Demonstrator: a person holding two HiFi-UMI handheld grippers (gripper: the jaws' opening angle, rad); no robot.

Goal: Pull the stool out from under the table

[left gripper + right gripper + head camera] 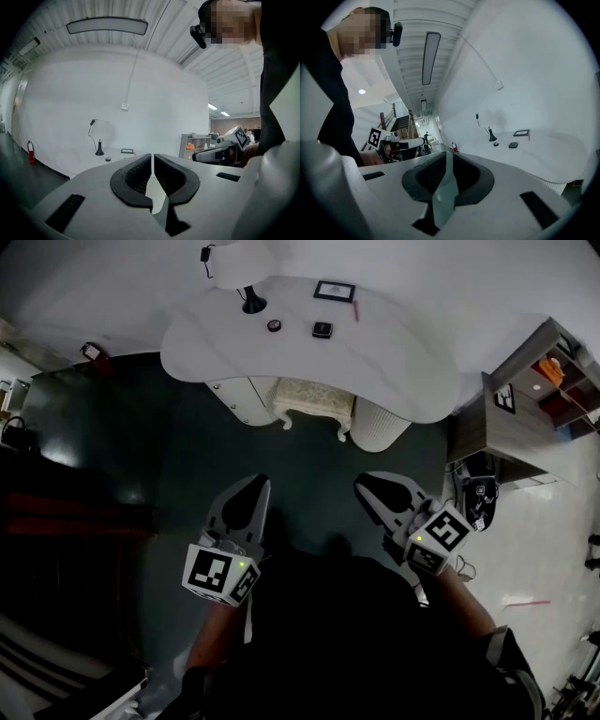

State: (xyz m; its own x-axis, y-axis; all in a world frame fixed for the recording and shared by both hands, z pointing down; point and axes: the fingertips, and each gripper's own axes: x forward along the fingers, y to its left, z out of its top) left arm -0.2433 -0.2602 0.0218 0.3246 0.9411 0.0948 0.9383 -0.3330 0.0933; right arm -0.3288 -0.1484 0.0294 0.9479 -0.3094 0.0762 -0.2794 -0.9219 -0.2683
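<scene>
The cushioned stool (pixel 313 401) sits tucked under the curved white table (pixel 394 362). Both the left gripper (pixel 251 489) and right gripper (pixel 367 487) hover well short of it, jaws together and empty.

The stool (pixel 314 399) sits partly hidden under the table (pixel 394 362); dark tabletop object (pixel 322 330) too small to identify.

Glossy white table (pixel 394 362), cream upholstered stool (pixel 314 397)
</scene>
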